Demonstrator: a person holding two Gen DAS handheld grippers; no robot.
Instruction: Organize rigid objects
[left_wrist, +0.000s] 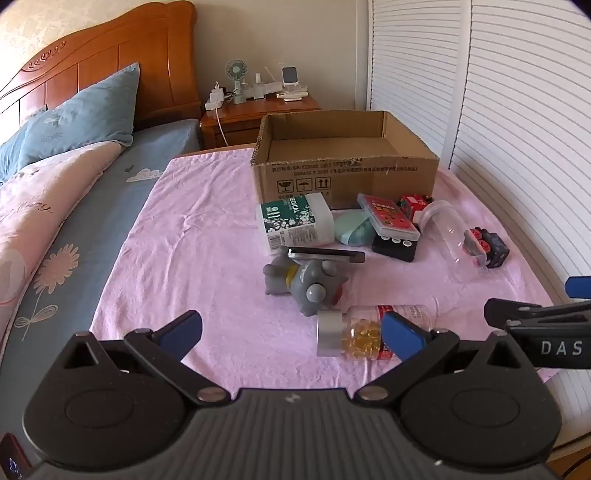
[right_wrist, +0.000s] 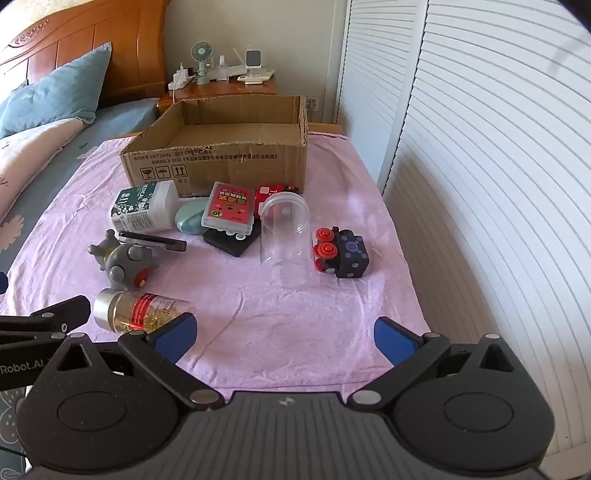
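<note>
An open cardboard box stands at the far side of a pink cloth. In front of it lie a green-labelled medical bottle, a grey toy figure, a capsule bottle with a silver cap, a clear jar, a red card case and a black toy with red knobs. My left gripper hangs open over the near cloth, its right pad in front of the capsule bottle. My right gripper is open over bare cloth.
A mint oval case, a dark flat bar and a black pad lie among the items. A bed with pillows is left, a nightstand behind, slatted doors right.
</note>
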